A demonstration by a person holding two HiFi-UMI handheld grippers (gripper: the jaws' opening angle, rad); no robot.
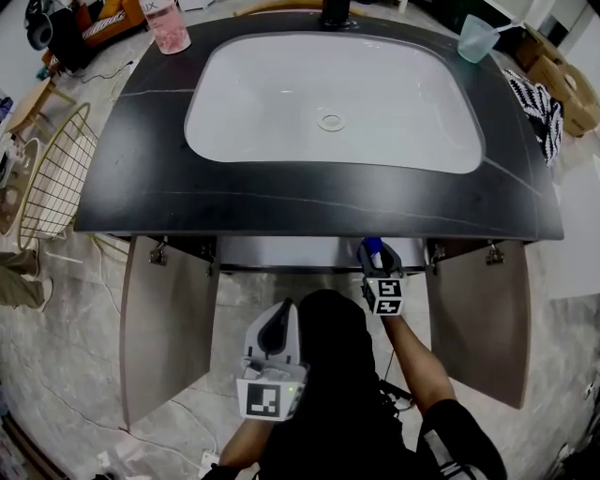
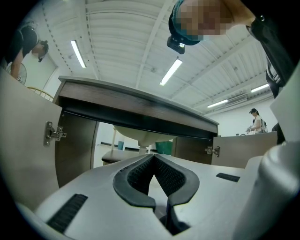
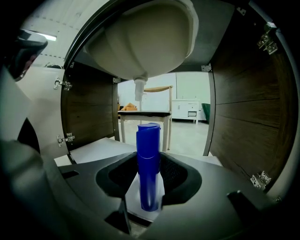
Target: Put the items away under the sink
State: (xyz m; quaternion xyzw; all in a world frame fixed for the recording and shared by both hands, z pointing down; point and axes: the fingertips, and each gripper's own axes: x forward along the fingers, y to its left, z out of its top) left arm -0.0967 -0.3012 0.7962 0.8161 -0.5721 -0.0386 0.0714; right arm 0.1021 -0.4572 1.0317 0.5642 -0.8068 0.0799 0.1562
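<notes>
My right gripper (image 1: 373, 251) is shut on a tall blue bottle (image 3: 148, 166), which stands upright between the jaws. In the head view the blue bottle (image 1: 372, 247) shows just at the front edge of the dark countertop (image 1: 309, 202), at the mouth of the open cabinet. The right gripper (image 3: 149, 180) looks into the cabinet, under the white basin's underside (image 3: 143, 40). My left gripper (image 1: 278, 330) hangs lower and nearer to me, its jaws shut with nothing between them. The left gripper (image 2: 153, 176) points up at the cabinet opening.
Both cabinet doors, left (image 1: 167, 323) and right (image 1: 483, 314), stand open. On the countertop are a pink bottle (image 1: 166, 25) at back left and a teal cup (image 1: 478, 37) at back right. A wire basket (image 1: 56, 178) stands left of the vanity. The cabinet's right inner wall (image 3: 243, 117) is close.
</notes>
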